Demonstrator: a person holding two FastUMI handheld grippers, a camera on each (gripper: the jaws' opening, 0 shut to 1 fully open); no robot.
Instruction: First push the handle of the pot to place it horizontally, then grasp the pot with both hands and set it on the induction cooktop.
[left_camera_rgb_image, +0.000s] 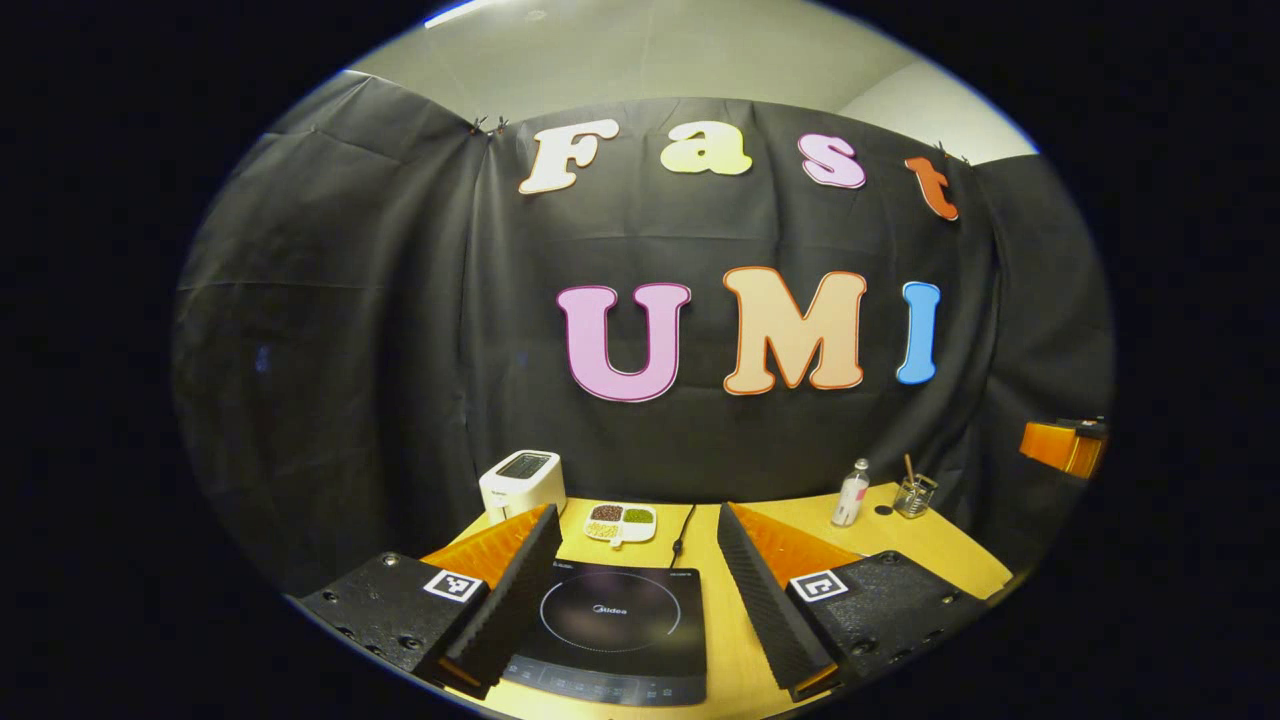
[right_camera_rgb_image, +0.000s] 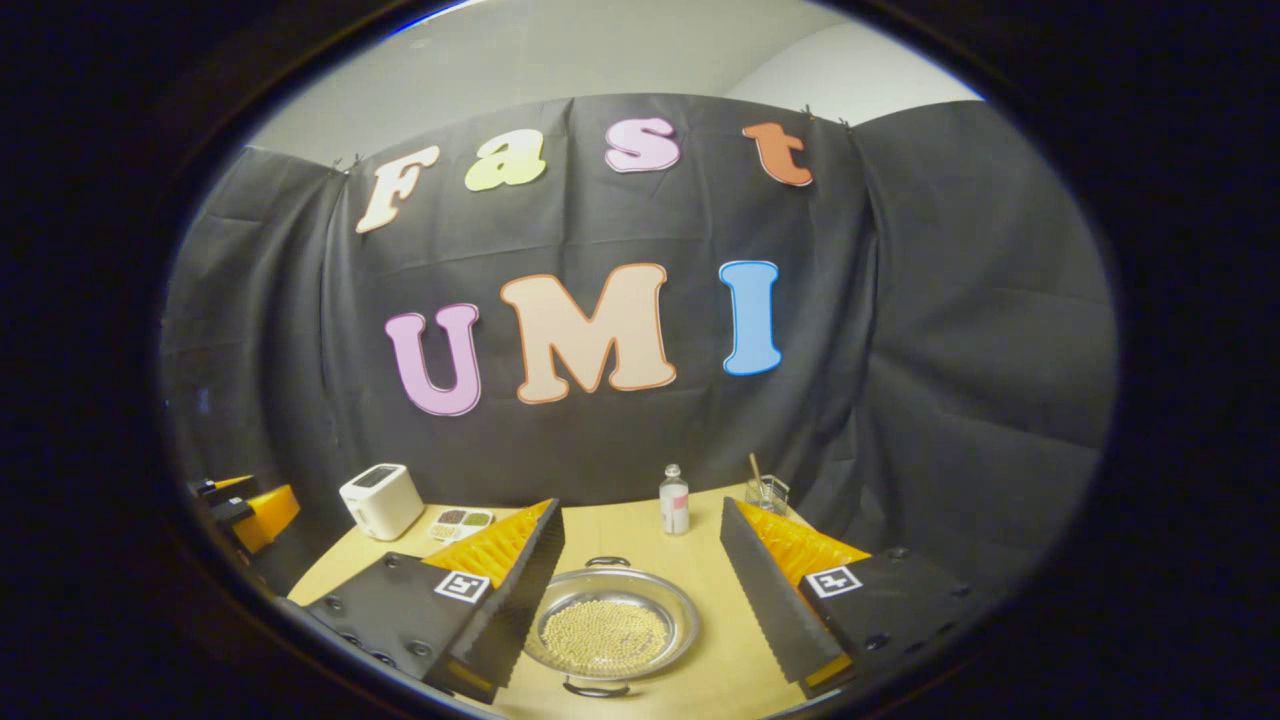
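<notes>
Both grippers (left_camera_rgb_image: 637, 590) (right_camera_rgb_image: 640, 590) gape above pot (right_camera_rgb_image: 610, 630) and cooktop (left_camera_rgb_image: 612, 625); toaster (left_camera_rgb_image: 522, 482), bottle (right_camera_rgb_image: 674, 500) stand behind.

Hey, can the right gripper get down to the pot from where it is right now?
Probably yes. The right gripper is open above the pot, which lies between its fingers on the table, with nothing between them.

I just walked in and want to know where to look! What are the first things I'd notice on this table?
Probably the shiny metal pot full of little yellow beads, sitting between the right gripper's open fingers in the right gripper view. Next, the glossy black induction cooktop lying flat between the left gripper's open fingers in the left gripper view. Behind it, near the cloth wall, stands a white toaster beside a small tray of seeds.
</notes>
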